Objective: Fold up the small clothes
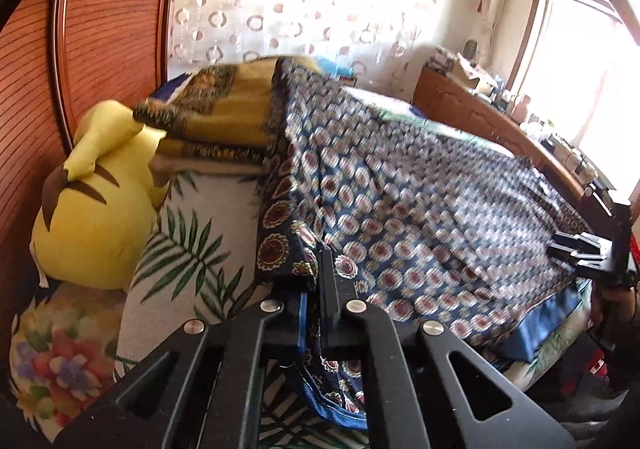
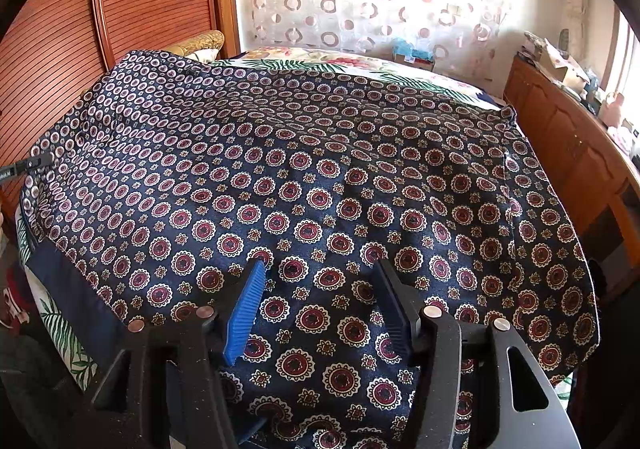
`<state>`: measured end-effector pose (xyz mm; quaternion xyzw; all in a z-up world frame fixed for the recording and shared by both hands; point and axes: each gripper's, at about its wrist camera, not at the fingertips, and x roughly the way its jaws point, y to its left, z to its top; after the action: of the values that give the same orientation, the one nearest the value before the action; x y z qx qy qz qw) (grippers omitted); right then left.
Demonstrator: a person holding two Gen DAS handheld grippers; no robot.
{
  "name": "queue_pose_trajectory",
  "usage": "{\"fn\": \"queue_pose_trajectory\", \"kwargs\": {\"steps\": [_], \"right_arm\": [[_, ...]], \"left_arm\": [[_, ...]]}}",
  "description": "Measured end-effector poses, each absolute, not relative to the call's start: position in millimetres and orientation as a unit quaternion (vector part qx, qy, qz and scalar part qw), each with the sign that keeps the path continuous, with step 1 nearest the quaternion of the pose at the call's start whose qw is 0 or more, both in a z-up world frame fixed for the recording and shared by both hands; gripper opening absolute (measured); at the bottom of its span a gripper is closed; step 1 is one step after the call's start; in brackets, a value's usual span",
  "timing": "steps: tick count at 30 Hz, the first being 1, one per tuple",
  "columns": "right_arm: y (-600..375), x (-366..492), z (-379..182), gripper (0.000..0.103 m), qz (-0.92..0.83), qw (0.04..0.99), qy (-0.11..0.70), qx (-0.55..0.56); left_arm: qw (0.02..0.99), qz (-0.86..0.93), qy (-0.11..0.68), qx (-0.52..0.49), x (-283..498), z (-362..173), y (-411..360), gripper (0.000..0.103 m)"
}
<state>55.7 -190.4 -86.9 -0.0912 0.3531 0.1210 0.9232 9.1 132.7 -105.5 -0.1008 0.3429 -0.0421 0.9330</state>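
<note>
A dark blue patterned garment (image 2: 320,177) lies spread over the bed (image 1: 192,233), covering most of its width and hanging off the near edge. It is laid flat like this, most likely so that a clean fold can be made.

The left tool (image 1: 316,281) is closed on a corner of the garment at the near left edge of the bed; a bunch of cloth sits pinched between its 2 fingers, and the fabric rises from the bed toward the grip. This hold on a corner suits lifting that side over the rest.

The right tool (image 2: 320,297) stands open above the garment near the near edge of the bed, its 2 fingers apart with patterned cloth showing between them, nothing pinched. It appears placed over the cloth to take a second hold, so both corners can travel together.

A yellow plush toy (image 1: 92,217) and a folded yellow blanket (image 1: 224,109) sit at the far left corner of the bed, clear of the garment's fold path.
</note>
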Motion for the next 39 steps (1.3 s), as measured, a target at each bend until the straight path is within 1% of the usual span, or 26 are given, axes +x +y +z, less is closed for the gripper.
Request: {"fn": "queue_pose_trajectory", "kwargs": {"steps": [11,39], "right_arm": [[-190.3,54.4,-87.8,0.058,0.126,0.923,0.353,-0.086],[-207.2,54.7,-85.1,0.058,0.124,0.926,0.351,-0.057]], "left_arm": [[0.949,-0.088,0.29,-0.086,23.9,-60.3,100.8,0.005],[0.949,-0.171,0.257,-0.055,67.6,-28.1,24.4,0.005]]}}
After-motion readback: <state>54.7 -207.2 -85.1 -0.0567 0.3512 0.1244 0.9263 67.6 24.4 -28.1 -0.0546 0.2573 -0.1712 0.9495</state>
